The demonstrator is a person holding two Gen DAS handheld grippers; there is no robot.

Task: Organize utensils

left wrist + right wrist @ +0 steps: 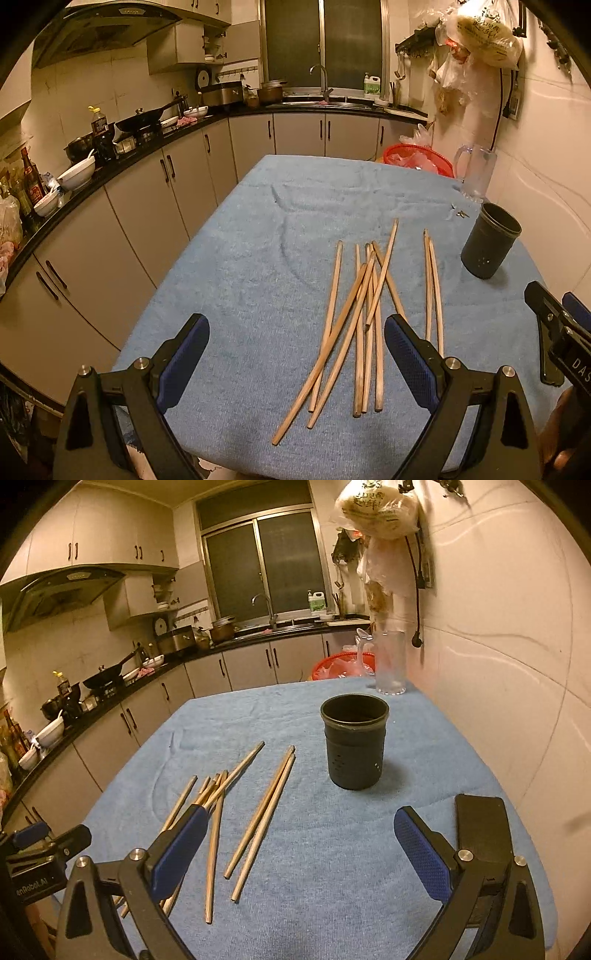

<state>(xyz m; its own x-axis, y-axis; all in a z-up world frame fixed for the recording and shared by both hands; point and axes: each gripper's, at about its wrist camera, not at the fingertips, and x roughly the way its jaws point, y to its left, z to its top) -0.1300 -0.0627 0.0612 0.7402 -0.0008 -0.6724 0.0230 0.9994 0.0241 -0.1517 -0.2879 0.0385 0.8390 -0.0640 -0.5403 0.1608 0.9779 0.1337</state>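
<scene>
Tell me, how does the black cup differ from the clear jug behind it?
The black cup is dark and opaque; the clear jug is see-through. The cup is shorter with small holes near its base and no handle; the jug is taller with a handle. The cup stands nearer the chopsticks. Both stand upright on the blue cloth.

A home kitchen: grey cabinets under a black counter, steel range hood, black wok, sink faucet.
</scene>
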